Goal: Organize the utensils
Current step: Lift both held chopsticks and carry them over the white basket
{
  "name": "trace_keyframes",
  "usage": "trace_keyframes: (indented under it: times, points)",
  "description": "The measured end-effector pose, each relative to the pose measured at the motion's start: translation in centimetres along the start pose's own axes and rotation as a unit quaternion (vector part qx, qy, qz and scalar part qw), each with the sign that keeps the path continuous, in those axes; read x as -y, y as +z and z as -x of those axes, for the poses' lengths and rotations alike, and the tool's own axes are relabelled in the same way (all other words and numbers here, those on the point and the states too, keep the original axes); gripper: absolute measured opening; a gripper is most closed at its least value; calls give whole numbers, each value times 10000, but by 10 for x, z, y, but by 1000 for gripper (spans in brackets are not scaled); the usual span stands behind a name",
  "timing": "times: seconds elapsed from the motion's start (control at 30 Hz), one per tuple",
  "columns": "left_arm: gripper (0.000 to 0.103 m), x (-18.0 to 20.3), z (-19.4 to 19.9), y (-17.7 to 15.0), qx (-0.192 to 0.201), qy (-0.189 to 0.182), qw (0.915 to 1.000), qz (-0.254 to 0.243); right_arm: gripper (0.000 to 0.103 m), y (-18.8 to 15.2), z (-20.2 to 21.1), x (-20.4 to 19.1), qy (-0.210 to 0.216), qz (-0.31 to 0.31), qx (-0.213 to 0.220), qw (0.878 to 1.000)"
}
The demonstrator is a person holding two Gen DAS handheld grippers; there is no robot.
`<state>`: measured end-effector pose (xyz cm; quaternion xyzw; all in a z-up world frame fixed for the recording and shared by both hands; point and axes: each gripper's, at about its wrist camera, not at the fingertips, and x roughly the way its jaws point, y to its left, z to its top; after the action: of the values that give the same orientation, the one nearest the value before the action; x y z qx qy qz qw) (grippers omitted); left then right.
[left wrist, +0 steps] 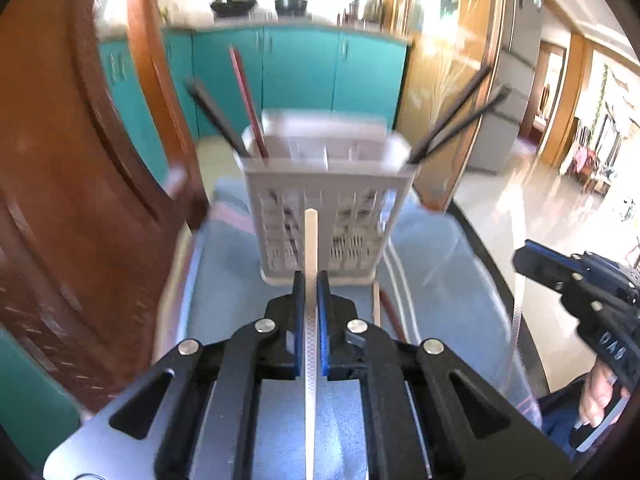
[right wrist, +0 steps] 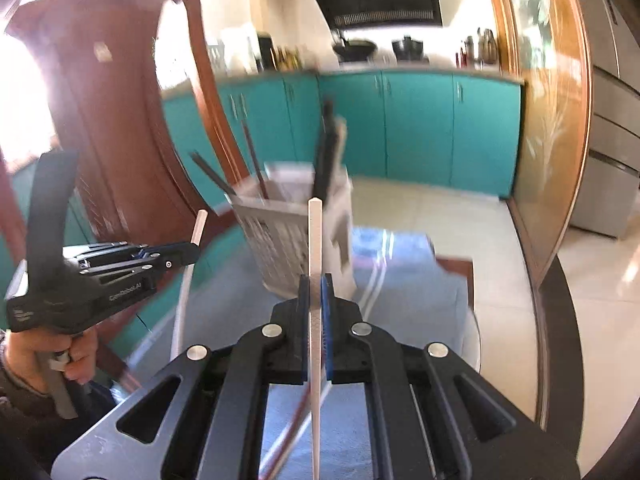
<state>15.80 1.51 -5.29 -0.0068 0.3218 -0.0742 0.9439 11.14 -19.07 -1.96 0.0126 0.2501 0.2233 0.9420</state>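
Beyond the table edge (right wrist: 560,320), each gripper, left (left wrist: 311,284) and right (right wrist: 316,286), clamps a white chopstick (left wrist: 311,240).

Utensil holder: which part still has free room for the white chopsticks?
The middle of the utensil holder looks free, between the red chopstick at left and the black chopsticks at the right corner. Both corners are crowded. Left gripper and right gripper each hold a white chopstick.

"GenRobot.AI" on left gripper (right wrist: 191,249)
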Motion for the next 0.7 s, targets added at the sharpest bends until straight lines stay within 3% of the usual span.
trace_keyframes:
  times: [0.2, 0.3, 0.4, 0.57, 0.7]
  points:
    - [7, -2, 78, 36, 1036, -64, 9946, -48, 6, 40, 50, 0, 336, -172, 799, 9961]
    - [7, -5, 117, 61, 1602, -114, 9870, -90, 6, 71, 66, 0, 562, -292, 1269, 9899]
    - [7, -11, 141, 94, 2129, -159, 9769, 45, 6, 99, 73, -3, 490, -333, 1724, 9832]
    - [7, -19, 134, 123, 2900, -30, 9562, 406, 6, 129, 51, -14, 206, -417, 2115, 9763]
    - [7, -20, 98, 130, 2805, 68, 9580, 602, 6, 140, 19, -21, -194, -332, 2342, 9714]
